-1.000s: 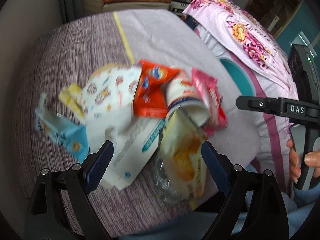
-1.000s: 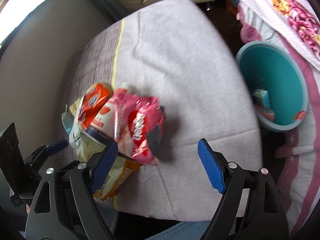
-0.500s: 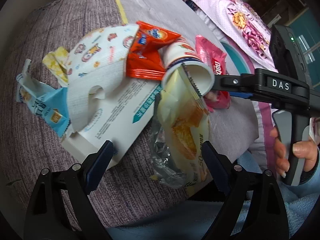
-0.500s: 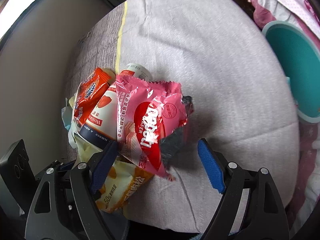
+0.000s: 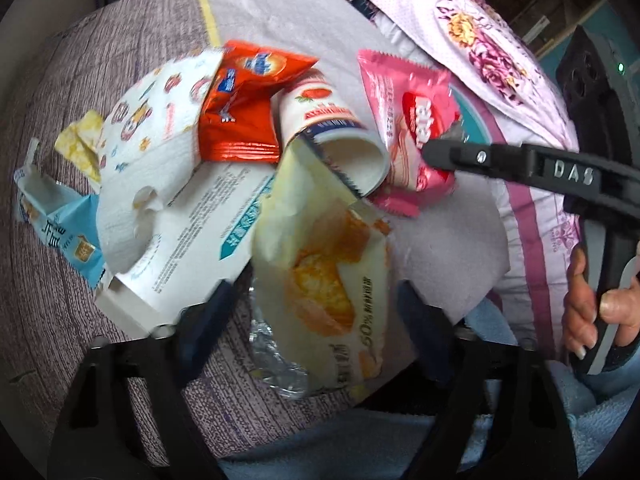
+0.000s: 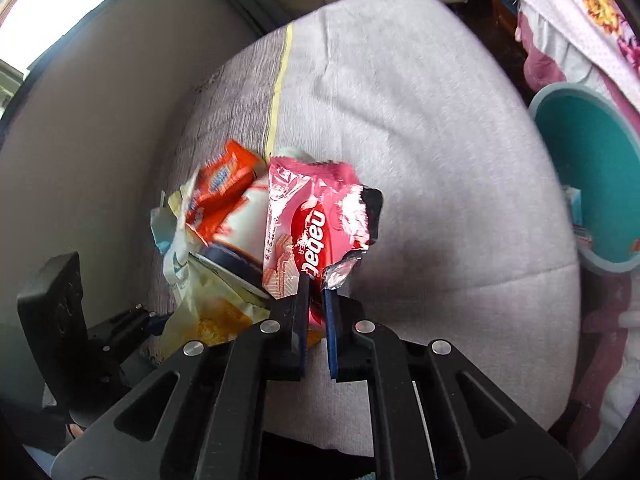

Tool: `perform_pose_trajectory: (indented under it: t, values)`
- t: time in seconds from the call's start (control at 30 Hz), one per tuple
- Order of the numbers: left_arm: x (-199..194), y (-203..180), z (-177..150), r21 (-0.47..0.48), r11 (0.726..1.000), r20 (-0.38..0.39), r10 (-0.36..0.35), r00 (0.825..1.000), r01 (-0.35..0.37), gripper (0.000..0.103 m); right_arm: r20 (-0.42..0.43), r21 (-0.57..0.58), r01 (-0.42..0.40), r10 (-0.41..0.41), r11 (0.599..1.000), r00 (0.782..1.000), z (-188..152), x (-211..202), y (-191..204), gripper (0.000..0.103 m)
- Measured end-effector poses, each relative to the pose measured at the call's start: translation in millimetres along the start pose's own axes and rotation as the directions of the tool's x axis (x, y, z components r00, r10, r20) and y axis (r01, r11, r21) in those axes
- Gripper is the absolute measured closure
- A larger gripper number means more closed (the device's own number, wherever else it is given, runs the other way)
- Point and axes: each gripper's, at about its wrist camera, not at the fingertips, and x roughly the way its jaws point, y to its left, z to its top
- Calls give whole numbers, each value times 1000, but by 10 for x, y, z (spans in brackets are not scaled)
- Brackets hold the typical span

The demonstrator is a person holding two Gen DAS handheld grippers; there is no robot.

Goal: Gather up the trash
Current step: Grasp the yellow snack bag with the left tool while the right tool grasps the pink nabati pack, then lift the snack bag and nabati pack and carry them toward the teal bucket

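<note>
Where half a second ago the pink wrapper (image 6: 296, 236) lay loose between wide-open right tongs (image 6: 315, 282), now pinched at its near edge, blue pads closed on the foil. First piece of trash secured, then; lifting and carrying to the teal bin (image 6: 586, 184) looks like the next step. Wrapper at the right edge of the pile on the grey cushion (image 6: 420, 120), leaning on the yogurt cup (image 5: 332, 128) and likely to drag it when pulled away.

Left tongs (image 5: 312, 312) closing, lower than before, astride the yellow bag (image 5: 324, 272) without pressing it yet; crumpled foil (image 5: 276, 360) beneath, white box (image 5: 192, 240) by the left finger and liable to be nipped too.

Further out: orange packet (image 5: 244, 104), printed paper (image 5: 160, 120), blue wrapper (image 5: 60, 228), yellow scrap (image 5: 80, 144) untouched. Bin beside the cushion, well apart from the pile, some trash already inside. Floral quilt (image 5: 472, 32) behind it; nothing across the path from pile to bin.
</note>
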Motion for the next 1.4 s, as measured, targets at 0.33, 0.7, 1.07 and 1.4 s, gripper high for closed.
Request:
perform_pose_trajectory:
  t: [0.33,0.7,1.07,1.4]
  values:
    - [-91,-179,50,58,998,54,8,999,-11,91,82,10,31,-32,999,996,30,-258,-120,98]
    - [-14,-71,75,23,1000,-10,-5,1000,5,35,28,82,15,-17,997,999,-46,-246,-393,66]
    - [389,-267,62,62,998,-120,-15,993,23,22,23,113,3,-6,994,1000,-175,-242,-491,40]
    - [276,-199,109,67,998,-28,-16,999,18,56,4,161,-5,4,987,1000,26,-8,-623,37]
